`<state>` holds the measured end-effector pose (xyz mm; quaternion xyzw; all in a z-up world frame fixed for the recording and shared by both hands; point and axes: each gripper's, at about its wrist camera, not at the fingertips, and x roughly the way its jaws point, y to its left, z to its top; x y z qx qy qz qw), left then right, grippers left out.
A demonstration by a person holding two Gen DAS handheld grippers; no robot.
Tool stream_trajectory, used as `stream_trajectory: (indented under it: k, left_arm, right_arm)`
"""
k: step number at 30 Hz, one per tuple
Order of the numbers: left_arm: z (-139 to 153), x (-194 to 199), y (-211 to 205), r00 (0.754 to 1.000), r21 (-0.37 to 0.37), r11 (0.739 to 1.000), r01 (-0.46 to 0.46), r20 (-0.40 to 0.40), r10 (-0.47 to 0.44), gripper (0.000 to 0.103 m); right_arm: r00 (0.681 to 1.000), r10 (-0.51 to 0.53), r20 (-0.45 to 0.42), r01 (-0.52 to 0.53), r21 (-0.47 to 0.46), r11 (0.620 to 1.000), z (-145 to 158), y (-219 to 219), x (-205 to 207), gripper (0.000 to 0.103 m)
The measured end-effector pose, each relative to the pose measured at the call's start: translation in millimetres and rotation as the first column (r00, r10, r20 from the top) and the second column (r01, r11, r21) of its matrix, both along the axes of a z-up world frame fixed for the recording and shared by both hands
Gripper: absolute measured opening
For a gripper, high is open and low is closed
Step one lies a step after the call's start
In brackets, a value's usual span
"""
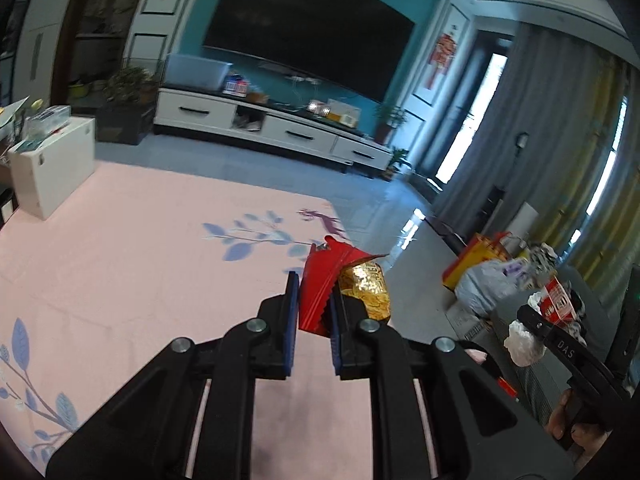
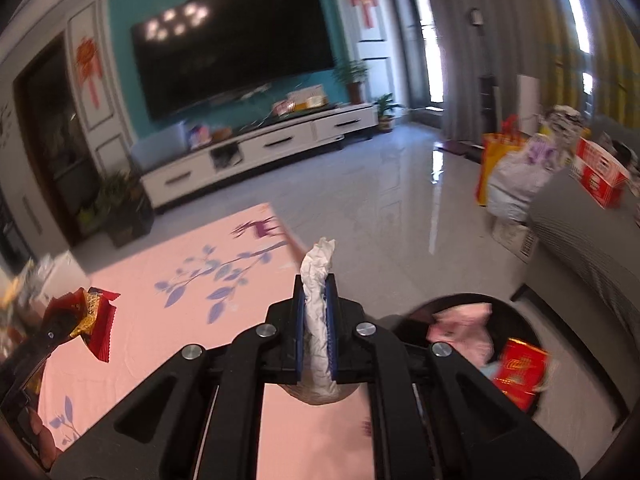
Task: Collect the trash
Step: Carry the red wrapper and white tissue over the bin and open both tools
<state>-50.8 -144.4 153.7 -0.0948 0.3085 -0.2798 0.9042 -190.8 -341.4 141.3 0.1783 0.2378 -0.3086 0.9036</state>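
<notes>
My left gripper (image 1: pixel 314 286) is shut on a red and gold snack wrapper (image 1: pixel 344 286), held above the pink mat (image 1: pixel 140 260). The wrapper (image 2: pixel 94 320) also shows at the left of the right wrist view, in the left gripper. My right gripper (image 2: pixel 316 292) is shut on a crumpled white tissue (image 2: pixel 318 280), held above the mat's edge (image 2: pixel 220 280). The tissue (image 1: pixel 522 344) shows in the left wrist view at the right. A black trash bin (image 2: pixel 528 320) stands just right of my right gripper, with pink paper (image 2: pixel 464 328) and a red packet (image 2: pixel 520 368) inside.
A white TV cabinet (image 1: pixel 280 128) runs along the teal back wall under a large TV (image 1: pixel 308 28). A white box (image 1: pixel 52 164) stands at the mat's left. A grey sofa (image 2: pixel 592 240), bags (image 2: pixel 516 176) and a red carton (image 2: pixel 598 176) crowd the right. Potted plants (image 2: pixel 120 204) stand by the cabinet.
</notes>
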Motion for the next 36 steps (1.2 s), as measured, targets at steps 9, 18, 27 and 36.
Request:
stream_trajectory:
  k: [9,18,27,36]
  left_arm:
    - [-4,-62,-79,0.982,0.037,0.982,0.183,0.034,-0.184,0.015]
    - [-28,-93,-165,0.928,0.053,0.927,0.372,-0.031,-0.371,0.015]
    - [-77,-92,-242,0.857,0.078,0.861,0.503,-0.175,-0.485,0.015]
    - [-114,-77,-268,0.853,0.144,0.851,0.504,-0.239,-0.465,0.015]
  right_arm:
    - [0.989,-0.148,0.026,0.146,0.061,0.987,-10,-49,-57,0.010]
    - [0.972,-0.235,0.020,0.232,0.104,0.967,-18,-78,-104,0.011]
    - [0.972,-0.233,-0.029,0.231,0.284,0.931,-63,-124,-105,0.011]
    - [0.983,-0.183,-0.033,0.180,0.416,0.891,-93,-141,-78,0.011]
